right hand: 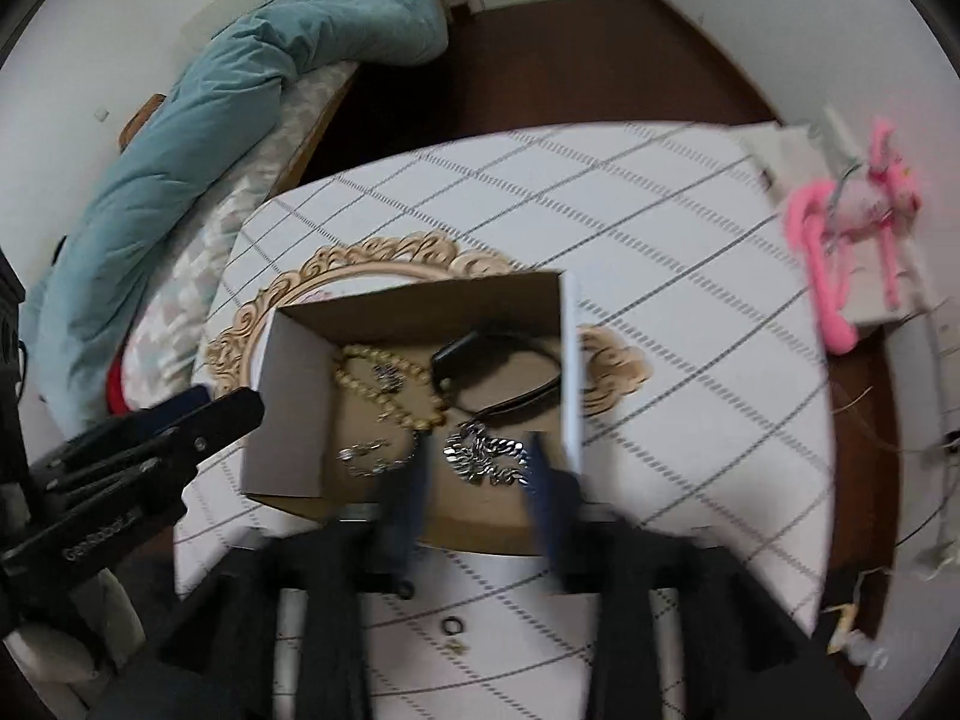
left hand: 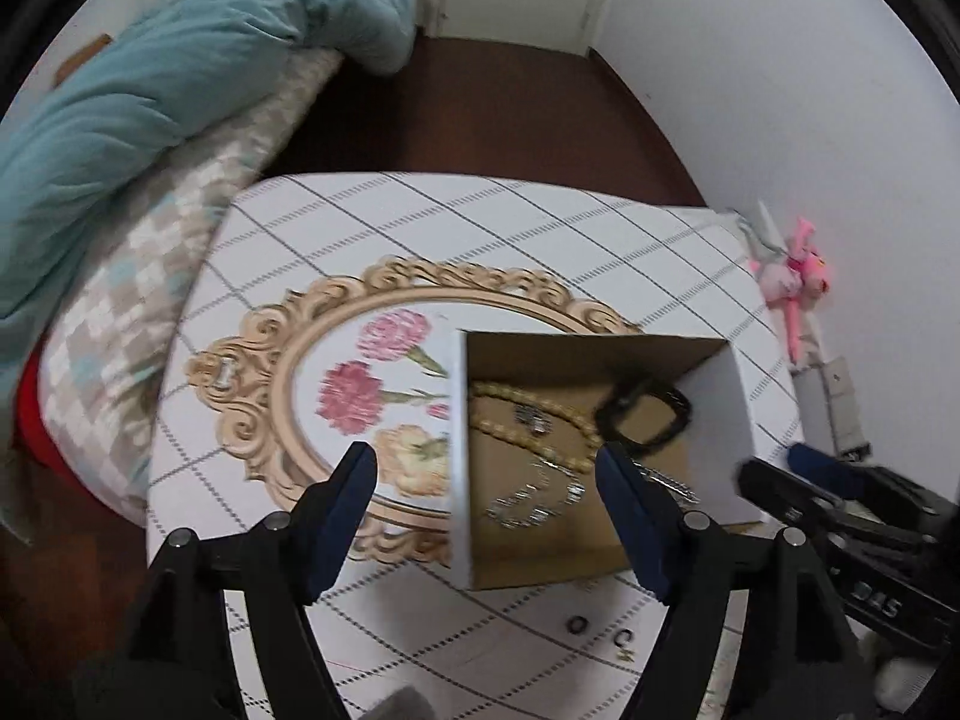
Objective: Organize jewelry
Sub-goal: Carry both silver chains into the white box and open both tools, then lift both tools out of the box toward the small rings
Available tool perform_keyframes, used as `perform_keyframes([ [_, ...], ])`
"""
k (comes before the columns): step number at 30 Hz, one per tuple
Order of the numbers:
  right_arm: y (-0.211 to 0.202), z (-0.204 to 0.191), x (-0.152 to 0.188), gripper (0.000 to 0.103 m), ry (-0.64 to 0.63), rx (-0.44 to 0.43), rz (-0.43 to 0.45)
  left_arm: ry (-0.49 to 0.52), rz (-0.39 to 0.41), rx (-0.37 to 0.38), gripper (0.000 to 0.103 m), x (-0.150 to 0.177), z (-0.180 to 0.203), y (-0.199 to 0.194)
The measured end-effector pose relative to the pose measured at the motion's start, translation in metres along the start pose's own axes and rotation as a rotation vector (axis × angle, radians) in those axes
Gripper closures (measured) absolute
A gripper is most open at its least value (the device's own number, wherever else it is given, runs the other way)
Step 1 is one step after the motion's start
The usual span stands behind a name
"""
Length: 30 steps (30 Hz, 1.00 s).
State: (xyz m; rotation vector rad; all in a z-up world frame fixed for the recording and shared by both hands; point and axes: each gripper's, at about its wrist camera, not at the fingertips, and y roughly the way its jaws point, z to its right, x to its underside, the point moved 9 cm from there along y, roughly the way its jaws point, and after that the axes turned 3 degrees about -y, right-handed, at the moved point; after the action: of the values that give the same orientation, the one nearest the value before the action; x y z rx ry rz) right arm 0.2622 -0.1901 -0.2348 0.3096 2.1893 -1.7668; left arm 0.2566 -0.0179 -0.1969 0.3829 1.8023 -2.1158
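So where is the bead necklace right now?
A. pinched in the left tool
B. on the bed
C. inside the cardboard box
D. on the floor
C: the bead necklace lies on the bottom of the cardboard box, beside the silver chain, and the left tool is open with nothing in it.

Checked table [left hand: 420, 210] — open box [left hand: 735, 420] and small rings [left hand: 577, 625] on it.

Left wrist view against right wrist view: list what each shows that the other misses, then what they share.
Only the left wrist view shows the pink flowers painted inside the ornate frame. Only the right wrist view shows the chunky silver chain clearly, between the blurred right fingers. Both show the cardboard box, its beaded necklace, and the small rings on the checked tablecloth.
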Motion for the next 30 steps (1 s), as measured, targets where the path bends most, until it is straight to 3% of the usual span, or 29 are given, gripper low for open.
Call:
perform_keyframes([
  [3,-0.002,0.011,0.005,0.037,-0.045,0.126,0.003,0.005,0.020,-0.060,0.022,0.004,-0.008,0.004],
  [6,0.003,0.021,0.012,0.004,-0.074,0.220,-0.018,0.023,0.034,-0.103,0.000,0.012,-0.012,0.008],
  [7,0.004,0.023,0.015,0.002,-0.080,0.236,-0.025,0.031,0.033,-0.113,0.000,0.015,-0.012,0.010],
  [19,-0.002,0.030,0.021,0.000,-0.056,0.290,0.031,0.028,0.071,-0.132,0.000,0.024,-0.011,-0.003],
  [30,-0.064,0.017,0.029,0.000,-0.039,0.306,0.164,0.035,0.173,-0.126,0.000,0.036,-0.003,-0.060],
])
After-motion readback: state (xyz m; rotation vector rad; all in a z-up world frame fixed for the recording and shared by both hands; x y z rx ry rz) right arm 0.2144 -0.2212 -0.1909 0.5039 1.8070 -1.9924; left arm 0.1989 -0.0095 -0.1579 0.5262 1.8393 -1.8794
